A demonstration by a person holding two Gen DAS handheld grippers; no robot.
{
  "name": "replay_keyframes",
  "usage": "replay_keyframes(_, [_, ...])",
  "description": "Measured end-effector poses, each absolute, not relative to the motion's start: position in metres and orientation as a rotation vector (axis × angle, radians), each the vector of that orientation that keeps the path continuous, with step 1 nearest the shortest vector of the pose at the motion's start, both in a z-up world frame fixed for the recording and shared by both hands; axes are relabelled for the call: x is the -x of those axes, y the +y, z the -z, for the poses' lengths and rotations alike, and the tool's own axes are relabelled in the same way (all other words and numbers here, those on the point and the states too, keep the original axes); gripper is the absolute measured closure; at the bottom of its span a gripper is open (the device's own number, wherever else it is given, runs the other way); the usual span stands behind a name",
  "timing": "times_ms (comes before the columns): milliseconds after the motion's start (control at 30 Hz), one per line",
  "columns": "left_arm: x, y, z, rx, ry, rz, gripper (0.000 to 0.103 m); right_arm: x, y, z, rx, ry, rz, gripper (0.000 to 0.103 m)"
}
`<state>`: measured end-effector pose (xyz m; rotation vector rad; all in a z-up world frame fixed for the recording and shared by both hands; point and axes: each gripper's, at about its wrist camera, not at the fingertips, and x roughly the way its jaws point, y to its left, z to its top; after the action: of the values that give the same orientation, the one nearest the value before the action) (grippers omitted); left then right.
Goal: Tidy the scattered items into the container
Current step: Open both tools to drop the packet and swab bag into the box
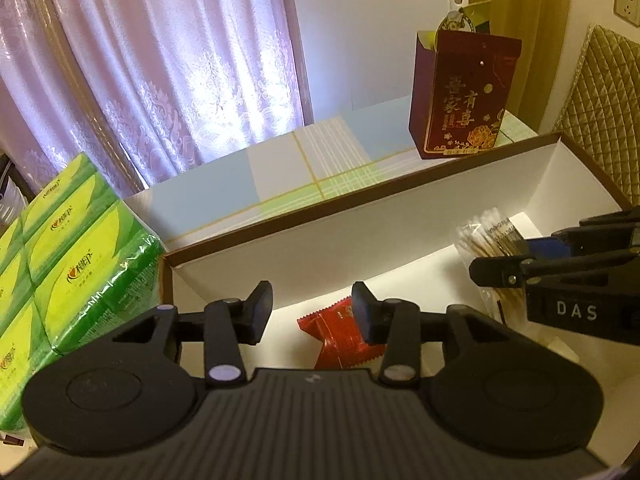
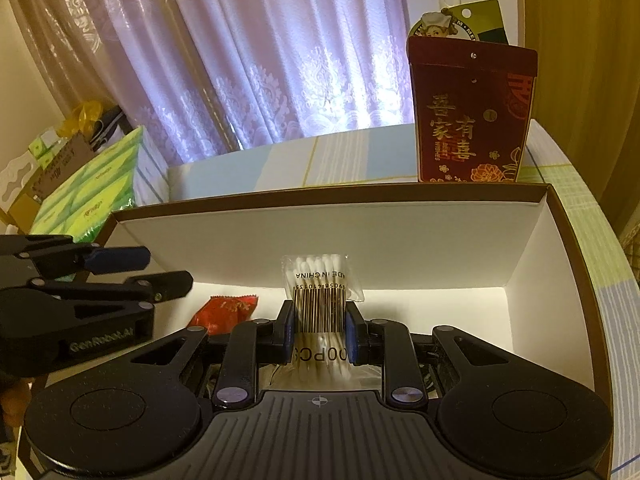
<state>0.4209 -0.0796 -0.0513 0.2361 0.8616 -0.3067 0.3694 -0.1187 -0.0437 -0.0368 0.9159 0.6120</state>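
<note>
Right tool (image 2: 319, 330): fingers clamped on a clear pack of cotton swabs (image 2: 318, 296), barcode face toward the camera, swab heads pointing away. Pack is held inside the white-lined box (image 2: 532, 240), just short of its far wall; whether it touches the floor cannot be told.

Left tool (image 1: 312, 312): fingers spread, holding nothing, hovering over the near end of the same box. Red snack sachet (image 1: 340, 336) lies on the box floor directly ahead of and below it.

Step in hand, by my reading: depositing the swabs. Next move calls for spreading the right tool's fingers, then lifting clear without dragging the pack.

Count: 1 swab pack, 1 red sachet, 1 box, 2 tools. Beyond the box: 1 maroon gift bag (image 2: 472, 116) on the worktop; left, 1 green tissue multipack (image 1: 68, 248).
</note>
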Motion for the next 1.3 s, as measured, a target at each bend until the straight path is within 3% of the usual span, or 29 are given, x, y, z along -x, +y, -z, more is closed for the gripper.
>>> replay_keyframes(167, [-0.420,-0.079,0.048,-0.228,0.858,0.305,0.064,-0.365,-0.116,0.041,0.059,0.872,-0.622,0.075])
replay_keyframes(200, [-0.420,-0.078,0.047,-0.226,0.856,0.304,0.063,-0.363,-0.114,0.038,0.075,0.857,-0.632,0.065])
replay_keyframes(233, [-0.419,-0.078,0.046,-0.223,0.853,0.301,0.063,-0.360,-0.112,0.035,0.104,0.826,-0.621,0.018])
replay_keyframes(267, [-0.419,-0.077,0.044,-0.218,0.849,0.291,0.064,-0.356,-0.112,0.031,0.126,0.771,-0.585,0.000])
replay_keyframes(333, [-0.418,-0.073,0.039,-0.206,0.839,0.289,0.058,-0.348,-0.113,0.024,0.173,0.684,-0.593,0.000])
replay_keyframes(467, [-0.413,-0.066,0.030,-0.189,0.818,0.279,0.052,-0.346,-0.120,0.017,0.169,0.693,-0.613,0.000])
replay_keyframes(633, [-0.400,-0.061,0.020,-0.170,0.802,0.273,0.034,-0.337,-0.132,0.013,0.149,0.726,-0.618,0.000])
replay_keyframes(867, [-0.374,-0.061,0.011,-0.157,0.816,0.257,0.018,-0.312,-0.145,0.008,0.162,0.753,-0.622,0.000])
replay_keyframes(1033, [-0.351,-0.057,0.002,-0.122,0.817,0.230,0.010,-0.295,-0.154,0.001,0.157,0.750,-0.617,0.000])
replay_keyframes(1300, [-0.315,-0.050,-0.014,-0.080,0.821,0.190,0.008,-0.270,-0.168,-0.014,0.150,0.727,-0.593,0.000])
